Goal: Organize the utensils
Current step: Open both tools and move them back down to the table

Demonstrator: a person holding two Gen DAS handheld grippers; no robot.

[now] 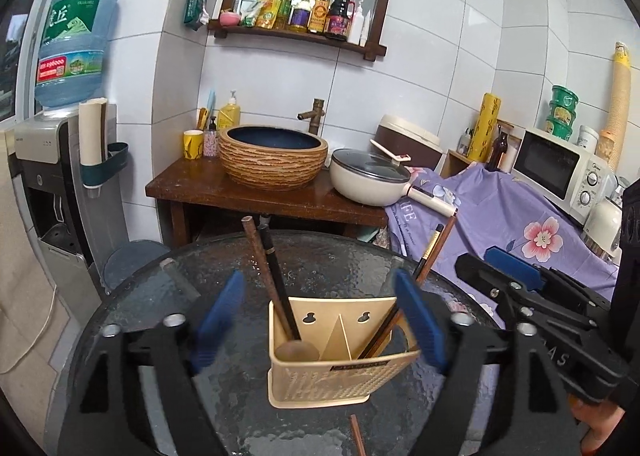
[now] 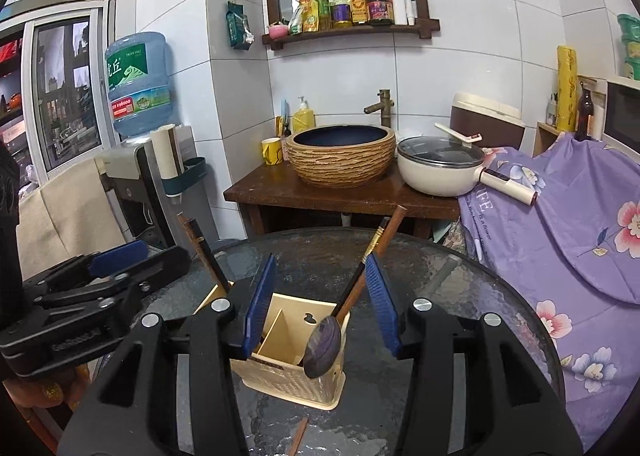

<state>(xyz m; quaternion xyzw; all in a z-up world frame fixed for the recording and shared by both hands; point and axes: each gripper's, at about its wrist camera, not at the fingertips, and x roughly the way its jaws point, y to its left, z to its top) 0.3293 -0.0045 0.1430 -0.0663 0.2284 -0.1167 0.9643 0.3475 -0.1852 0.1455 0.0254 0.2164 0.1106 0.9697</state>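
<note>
Utensil holder [image 1: 320, 368] between open left gripper [image 1: 320, 332]

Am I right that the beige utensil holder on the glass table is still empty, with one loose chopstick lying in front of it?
Not quite: the utensil holder is not empty. The left wrist view shows chopsticks and a spoon standing in its compartments. The rest holds: one loose chopstick lies on the glass table in front of it.
</note>
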